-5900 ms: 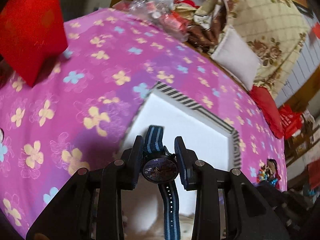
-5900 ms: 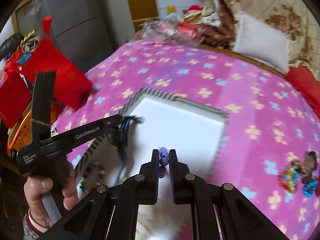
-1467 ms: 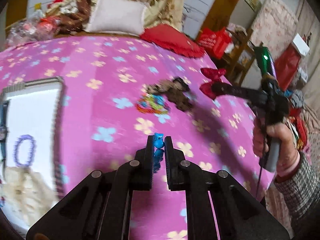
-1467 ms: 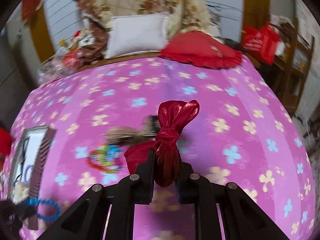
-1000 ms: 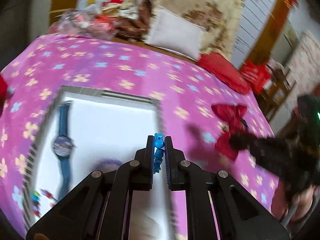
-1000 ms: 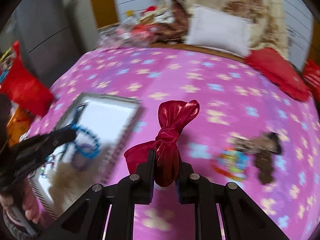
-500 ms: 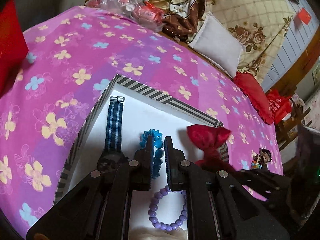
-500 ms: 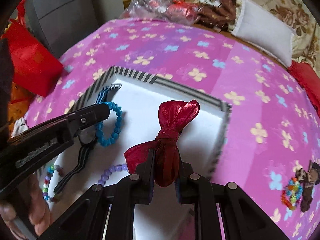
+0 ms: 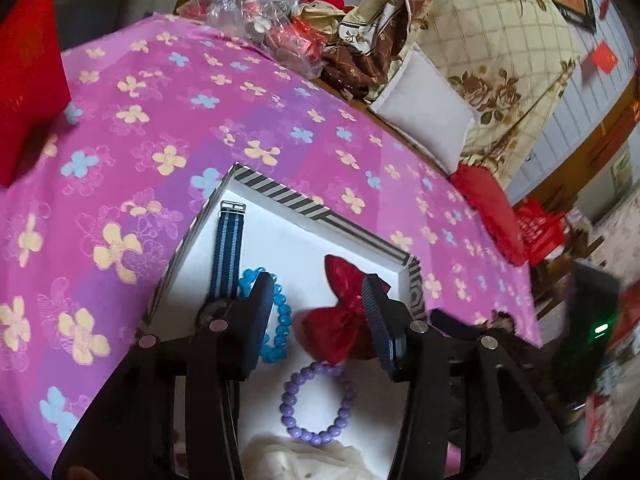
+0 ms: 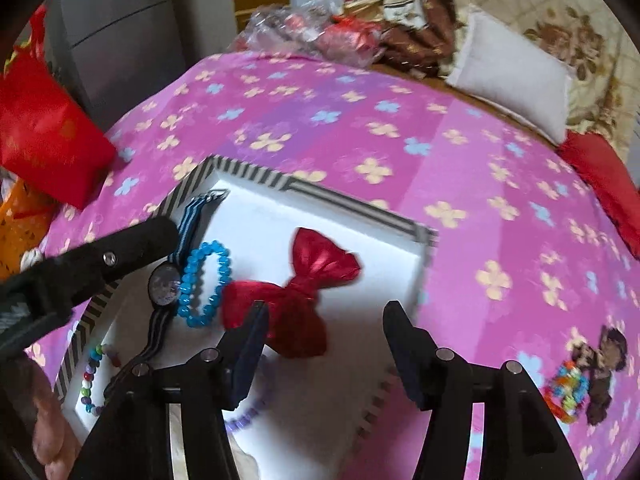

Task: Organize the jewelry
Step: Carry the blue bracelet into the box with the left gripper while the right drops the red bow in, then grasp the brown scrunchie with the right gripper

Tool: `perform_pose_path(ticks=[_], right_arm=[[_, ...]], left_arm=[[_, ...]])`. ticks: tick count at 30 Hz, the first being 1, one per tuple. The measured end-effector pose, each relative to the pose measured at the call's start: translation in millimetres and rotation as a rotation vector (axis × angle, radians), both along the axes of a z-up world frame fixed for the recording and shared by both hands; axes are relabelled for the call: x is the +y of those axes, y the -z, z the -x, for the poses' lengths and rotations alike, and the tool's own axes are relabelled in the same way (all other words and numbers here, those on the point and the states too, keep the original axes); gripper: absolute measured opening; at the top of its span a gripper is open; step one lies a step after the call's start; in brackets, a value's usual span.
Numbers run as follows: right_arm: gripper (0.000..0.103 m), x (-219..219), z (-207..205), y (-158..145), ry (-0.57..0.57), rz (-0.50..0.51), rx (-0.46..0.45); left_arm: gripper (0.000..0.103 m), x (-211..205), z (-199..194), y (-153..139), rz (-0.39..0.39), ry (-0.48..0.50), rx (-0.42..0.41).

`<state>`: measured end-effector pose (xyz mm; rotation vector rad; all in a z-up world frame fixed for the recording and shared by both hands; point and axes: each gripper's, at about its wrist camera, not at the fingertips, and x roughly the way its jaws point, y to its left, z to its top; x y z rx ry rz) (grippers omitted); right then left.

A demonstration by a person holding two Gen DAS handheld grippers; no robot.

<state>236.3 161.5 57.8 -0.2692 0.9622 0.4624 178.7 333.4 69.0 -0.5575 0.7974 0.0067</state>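
A white box with a striped rim (image 9: 280, 194) (image 10: 320, 196) lies on the pink flowered cloth. In it lie a blue-strapped watch (image 9: 226, 248) (image 10: 164, 280), a blue bead bracelet (image 9: 276, 336) (image 10: 204, 284), a red bow (image 9: 340, 320) (image 10: 304, 288), a purple bead bracelet (image 9: 318, 400) (image 10: 244, 414) and a multicoloured bead bracelet (image 10: 90, 380). My left gripper (image 9: 318, 308) is open and empty above the blue bracelet and bow. My right gripper (image 10: 324, 320) is open and empty just above the bow.
A colourful bracelet with a brown hair piece (image 10: 584, 376) lies on the cloth to the right of the box. A red bag (image 10: 44, 140) sits at the left edge. Pillows (image 9: 424, 108) and clutter line the far side.
Both grippers carried their items to the box and opened. The blue bracelet and the red bow now lie in the box, released.
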Motion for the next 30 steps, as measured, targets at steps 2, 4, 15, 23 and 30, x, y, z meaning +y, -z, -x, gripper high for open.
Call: perform_pose_path(ticks=[2,4,15,23,30], right_arm=[[0.057,-21.5,6.9,-6.0,0.025,-0.011,-0.008],[0.057,-48.5,16.3,-11.6,0.049,-0.025,-0.015],[0.057,-248.5,63.4,-14.5,0.349,-0.049,-0.029],[0.052,-336.4,51.5,-1.5,0.506,-0.108,0.018],[0.052,-335.3,18.4,8.9,0.531,-0.096,0.025]], left_arm=[[0.045,-5.5,3.2,-0.2,-0.032,0.003,0.004],[0.045,-13.1,9.2,-0.2,-0.078,0.005,0.007],[0.046,-83.3,55.8,-15.9,-0.074,0.159,-0.012],[0.046,-191.8,89.7,-23.6,-0.03,0.287,0.022],[0.046,-251.9,87.5,11.7,-0.113,0.378,0.082]])
